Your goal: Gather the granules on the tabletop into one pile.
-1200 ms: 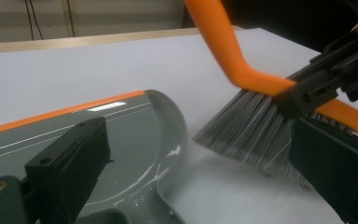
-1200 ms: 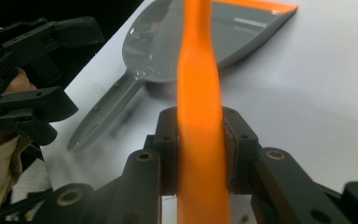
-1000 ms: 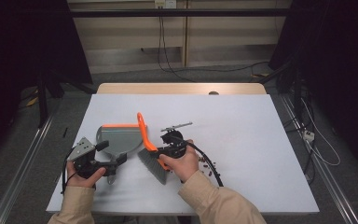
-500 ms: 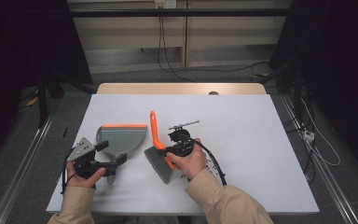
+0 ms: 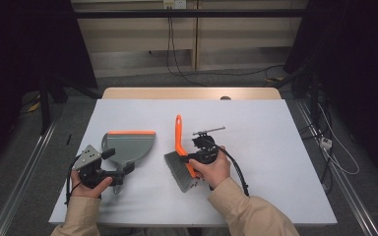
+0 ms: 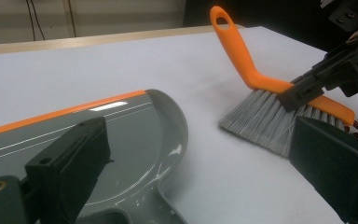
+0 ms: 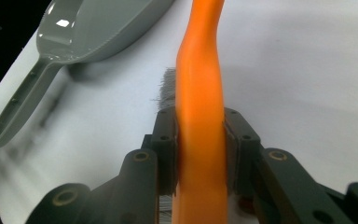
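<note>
- The orange back of the brush is clamped between the jaws of the right gripper, low in the centre of the right gripper view
- The jaws of the left gripper are held apart, with nothing gripped
- The grey dustpan is seen left of centre in the high view, flat on the white table, with the brush just right of it, not touching

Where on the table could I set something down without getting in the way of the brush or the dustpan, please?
The table is bare to the right of the brush, out to its right edge, and along the far strip beyond the dustpan. It is crowded at the near left, around the left gripper, and in the narrow gap between dustpan and brush.
</note>
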